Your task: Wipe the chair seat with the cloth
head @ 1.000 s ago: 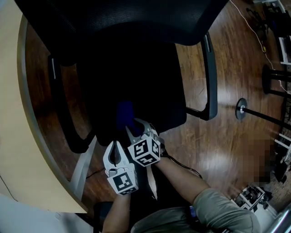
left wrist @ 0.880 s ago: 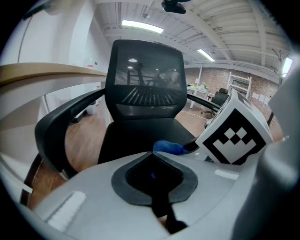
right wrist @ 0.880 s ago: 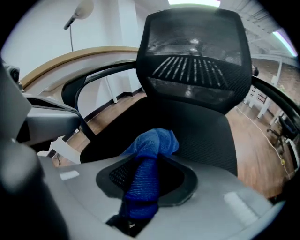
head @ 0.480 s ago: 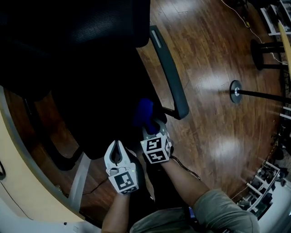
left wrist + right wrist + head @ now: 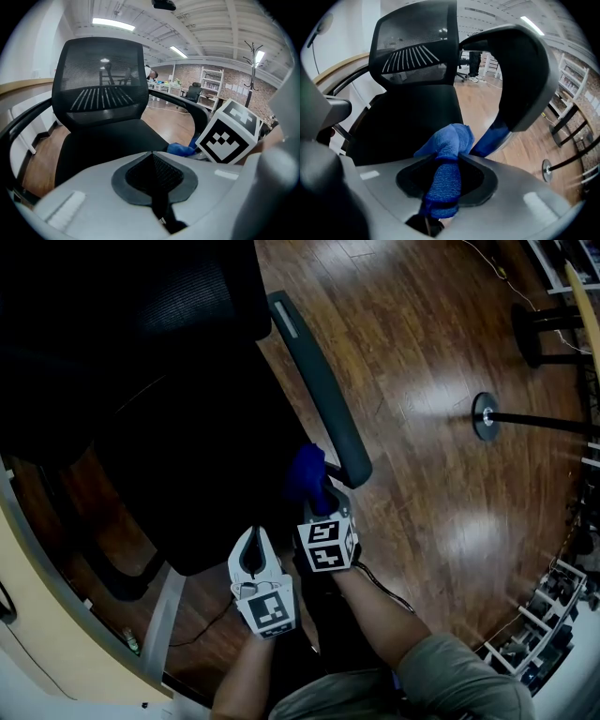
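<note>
A black office chair fills the left of the head view, its seat (image 5: 187,456) dark under the mesh backrest (image 5: 98,84). My right gripper (image 5: 320,504) is shut on a blue cloth (image 5: 306,474), which bunches out past the fingertips at the seat's right front edge, just below the front end of the right armrest (image 5: 314,381). In the right gripper view the cloth (image 5: 447,140) runs up between the jaws, with the armrest (image 5: 520,75) close above. My left gripper (image 5: 251,538) hovers beside it near the seat's front edge, shut with nothing in it.
Glossy wooden floor (image 5: 422,352) spreads to the right of the chair. A curved beige desk edge (image 5: 37,615) runs along the left. A stand with a round base (image 5: 485,416) is on the floor at the right, and shelving (image 5: 539,643) sits at the lower right.
Both grippers have moved right across the seat's front. The cloth has gone from the middle of the front edge to the right edge under the armrest.
</note>
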Motion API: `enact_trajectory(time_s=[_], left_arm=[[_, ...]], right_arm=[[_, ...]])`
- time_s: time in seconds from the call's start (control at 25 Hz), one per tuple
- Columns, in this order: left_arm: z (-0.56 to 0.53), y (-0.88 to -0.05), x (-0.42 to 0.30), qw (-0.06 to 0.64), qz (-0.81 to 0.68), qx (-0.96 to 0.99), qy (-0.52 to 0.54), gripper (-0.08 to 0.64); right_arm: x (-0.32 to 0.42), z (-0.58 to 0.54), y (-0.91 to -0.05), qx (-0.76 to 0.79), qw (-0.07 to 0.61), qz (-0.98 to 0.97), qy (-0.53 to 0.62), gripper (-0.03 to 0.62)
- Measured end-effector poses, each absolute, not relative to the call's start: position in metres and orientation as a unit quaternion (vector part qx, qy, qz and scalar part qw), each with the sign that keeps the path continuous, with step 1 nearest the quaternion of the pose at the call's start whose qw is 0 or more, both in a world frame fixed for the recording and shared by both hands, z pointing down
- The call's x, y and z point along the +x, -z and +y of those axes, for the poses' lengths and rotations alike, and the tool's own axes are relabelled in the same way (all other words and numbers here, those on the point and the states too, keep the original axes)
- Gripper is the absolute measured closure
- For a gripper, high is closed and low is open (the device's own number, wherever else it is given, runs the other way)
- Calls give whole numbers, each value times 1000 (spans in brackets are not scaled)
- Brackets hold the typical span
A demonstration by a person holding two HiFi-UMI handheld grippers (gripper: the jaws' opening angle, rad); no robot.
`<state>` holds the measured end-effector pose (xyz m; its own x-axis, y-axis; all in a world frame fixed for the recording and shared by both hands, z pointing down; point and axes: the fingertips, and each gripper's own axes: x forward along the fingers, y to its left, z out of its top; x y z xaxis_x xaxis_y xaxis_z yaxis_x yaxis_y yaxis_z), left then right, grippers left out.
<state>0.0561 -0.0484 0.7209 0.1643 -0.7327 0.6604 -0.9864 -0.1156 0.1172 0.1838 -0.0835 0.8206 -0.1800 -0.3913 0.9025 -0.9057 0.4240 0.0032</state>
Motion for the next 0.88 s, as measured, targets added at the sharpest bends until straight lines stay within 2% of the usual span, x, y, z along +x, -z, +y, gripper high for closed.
enact_trajectory(time_s=[0.24,0.4,0.88], left_arm=[[-38,-723,35,277,-631,691,-220,555],[-25,-717,4,287,-653,667,-217,555],[68,-700,-124,294,-756,548,-206,555]], right_arm=[[179,-85,-815,457,447,-714,-286,482],[149,-80,-801,432,451,-736,-261,480],[-54,13,-758,178,440,-865,-164,480]])
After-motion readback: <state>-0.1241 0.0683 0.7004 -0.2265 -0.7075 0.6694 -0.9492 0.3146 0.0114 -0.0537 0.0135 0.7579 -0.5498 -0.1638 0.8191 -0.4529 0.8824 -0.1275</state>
